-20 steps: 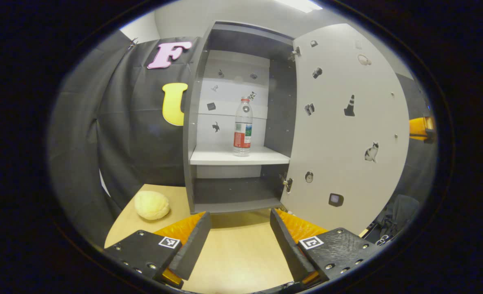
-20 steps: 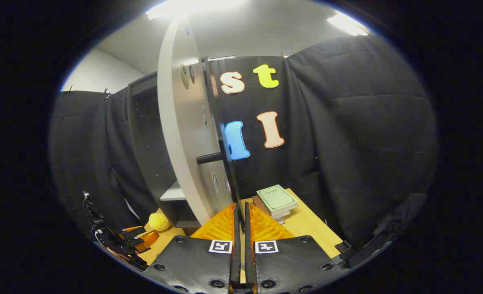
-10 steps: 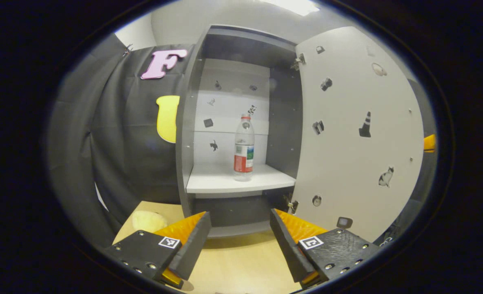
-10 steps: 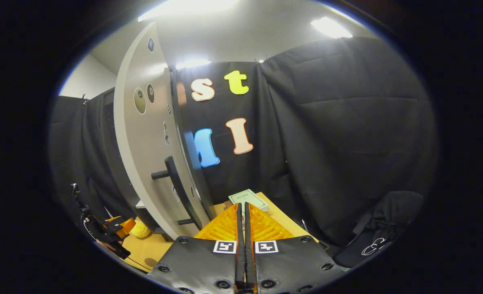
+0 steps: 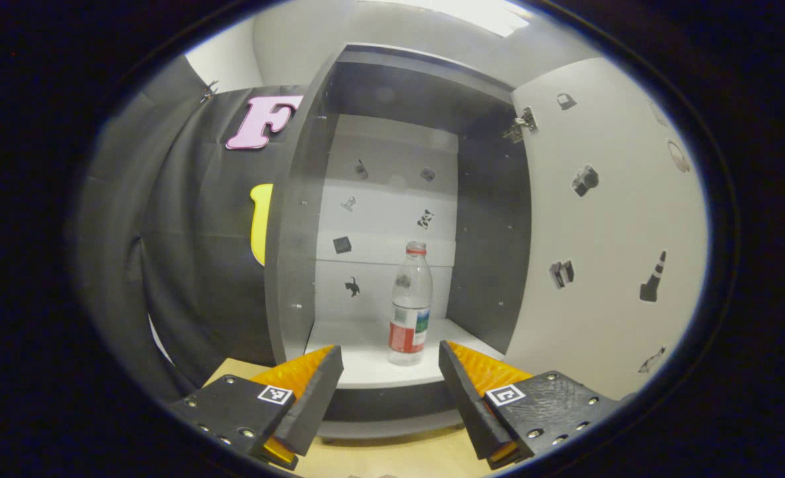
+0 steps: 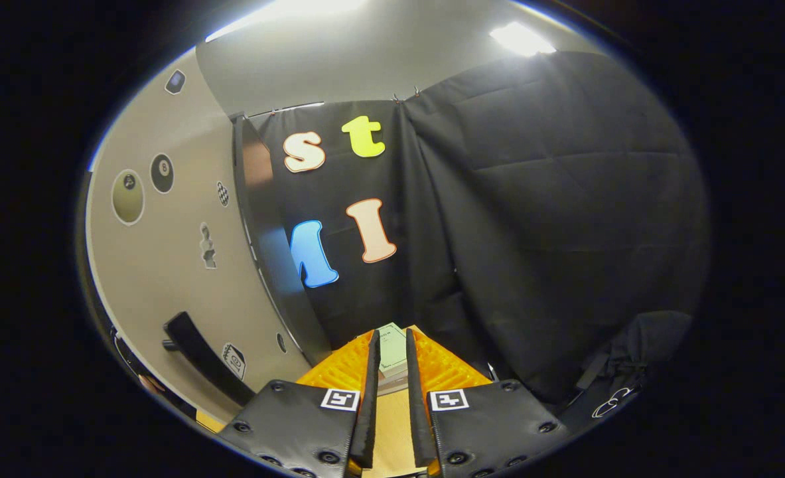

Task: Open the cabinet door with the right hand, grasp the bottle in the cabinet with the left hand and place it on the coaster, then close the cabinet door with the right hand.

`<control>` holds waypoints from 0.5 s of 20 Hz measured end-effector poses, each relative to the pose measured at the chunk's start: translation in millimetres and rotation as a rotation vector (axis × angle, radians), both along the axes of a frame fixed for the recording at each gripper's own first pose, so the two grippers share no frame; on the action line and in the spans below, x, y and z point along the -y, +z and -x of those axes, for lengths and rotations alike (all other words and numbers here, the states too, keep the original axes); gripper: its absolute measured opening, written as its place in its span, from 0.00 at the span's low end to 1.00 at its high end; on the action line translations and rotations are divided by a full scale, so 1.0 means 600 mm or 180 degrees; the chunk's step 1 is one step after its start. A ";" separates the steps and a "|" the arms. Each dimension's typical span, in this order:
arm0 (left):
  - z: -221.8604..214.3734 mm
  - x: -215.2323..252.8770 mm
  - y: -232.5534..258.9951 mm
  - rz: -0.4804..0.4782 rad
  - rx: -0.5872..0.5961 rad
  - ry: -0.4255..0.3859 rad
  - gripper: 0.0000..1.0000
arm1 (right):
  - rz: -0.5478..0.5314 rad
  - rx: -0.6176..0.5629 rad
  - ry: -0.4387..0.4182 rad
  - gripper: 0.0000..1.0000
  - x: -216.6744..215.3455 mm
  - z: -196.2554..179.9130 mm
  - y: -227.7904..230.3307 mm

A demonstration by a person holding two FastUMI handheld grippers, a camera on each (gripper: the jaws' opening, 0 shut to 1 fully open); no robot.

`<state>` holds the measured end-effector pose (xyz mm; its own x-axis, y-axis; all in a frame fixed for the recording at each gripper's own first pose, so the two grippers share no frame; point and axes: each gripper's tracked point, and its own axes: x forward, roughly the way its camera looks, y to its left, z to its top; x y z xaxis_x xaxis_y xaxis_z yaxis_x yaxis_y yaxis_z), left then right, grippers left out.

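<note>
Stands upright on the cabinet shelf (image 5: 365, 362), the bottle (image 5: 410, 307), light, smooth, squashable, best pinched at the labelled middle by the left tool (image 5: 390, 372), spread wide; right tool (image 6: 389, 398) slightly parted, empty.

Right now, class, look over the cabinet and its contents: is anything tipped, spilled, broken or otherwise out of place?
Nothing stands out. The water bottle stands upright and capped on the white shelf, with no spill around it. The cabinet door is swung open on its hinge, as the job needs, and its handle looks intact.
</note>
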<state>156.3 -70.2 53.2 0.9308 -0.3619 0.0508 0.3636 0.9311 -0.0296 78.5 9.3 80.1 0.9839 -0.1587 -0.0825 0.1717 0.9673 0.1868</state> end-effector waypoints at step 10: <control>-0.117 0.070 0.043 0.0026 0.0063 -0.0084 0.87 | 0.0180 0.0154 0.0136 0.98 0.032 -0.133 0.011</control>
